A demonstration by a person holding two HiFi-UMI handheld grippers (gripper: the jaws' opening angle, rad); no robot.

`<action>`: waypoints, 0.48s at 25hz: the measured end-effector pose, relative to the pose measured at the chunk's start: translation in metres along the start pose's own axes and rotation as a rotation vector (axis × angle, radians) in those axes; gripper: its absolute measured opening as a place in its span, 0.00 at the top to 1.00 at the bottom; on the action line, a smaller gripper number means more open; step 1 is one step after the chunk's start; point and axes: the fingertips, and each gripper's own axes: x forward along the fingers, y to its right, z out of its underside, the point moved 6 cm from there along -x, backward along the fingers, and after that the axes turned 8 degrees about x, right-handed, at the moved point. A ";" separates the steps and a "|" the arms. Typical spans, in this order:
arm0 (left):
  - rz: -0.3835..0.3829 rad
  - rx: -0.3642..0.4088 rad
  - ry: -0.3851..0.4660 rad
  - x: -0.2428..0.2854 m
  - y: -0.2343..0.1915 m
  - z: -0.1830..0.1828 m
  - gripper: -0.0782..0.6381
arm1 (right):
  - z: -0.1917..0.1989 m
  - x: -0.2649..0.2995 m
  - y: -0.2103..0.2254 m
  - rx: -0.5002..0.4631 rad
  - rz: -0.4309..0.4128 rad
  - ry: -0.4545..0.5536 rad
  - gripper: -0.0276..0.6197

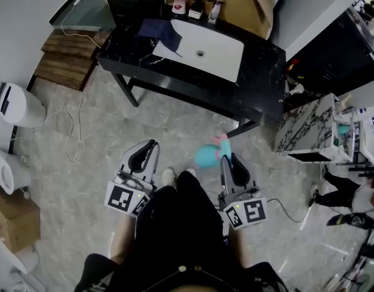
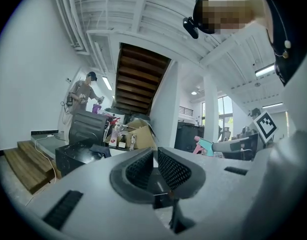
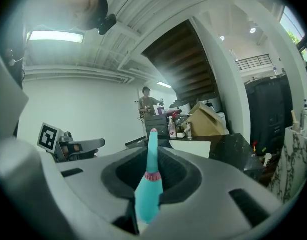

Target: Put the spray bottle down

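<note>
Above marbled floor [image 1: 83, 163] by a black counter [image 1: 260, 72], right claw [image 1: 227, 159] grips spray bottle [image 1: 206, 156]; left claw [image 1: 149, 148] closed.

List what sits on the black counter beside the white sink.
A dark blue cloth overlaps the sink at its left edge; small bottles and a cardboard box stand at the back. The box's inside and anything under the cloth are hidden.

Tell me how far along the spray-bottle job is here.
Done: the teal spray bottle is clamped in the right gripper. In hand: it is held above the floor, short of the black sink counter. Left: setting it on a surface and opening the jaws. The left gripper is shut and empty.
</note>
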 end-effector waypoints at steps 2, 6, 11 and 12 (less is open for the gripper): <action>-0.029 -0.017 0.002 0.010 -0.013 0.001 0.86 | -0.006 0.019 0.006 -0.015 -0.014 -0.005 0.85; -0.053 -0.011 0.002 0.041 -0.033 0.001 0.86 | -0.019 0.062 0.025 -0.036 -0.045 -0.008 0.85; -0.101 0.011 0.004 0.101 -0.065 -0.004 0.77 | -0.041 0.124 0.055 -0.067 -0.121 -0.022 0.85; -0.109 0.011 0.008 0.114 -0.070 -0.005 0.77 | -0.046 0.137 0.060 -0.074 -0.142 -0.025 0.85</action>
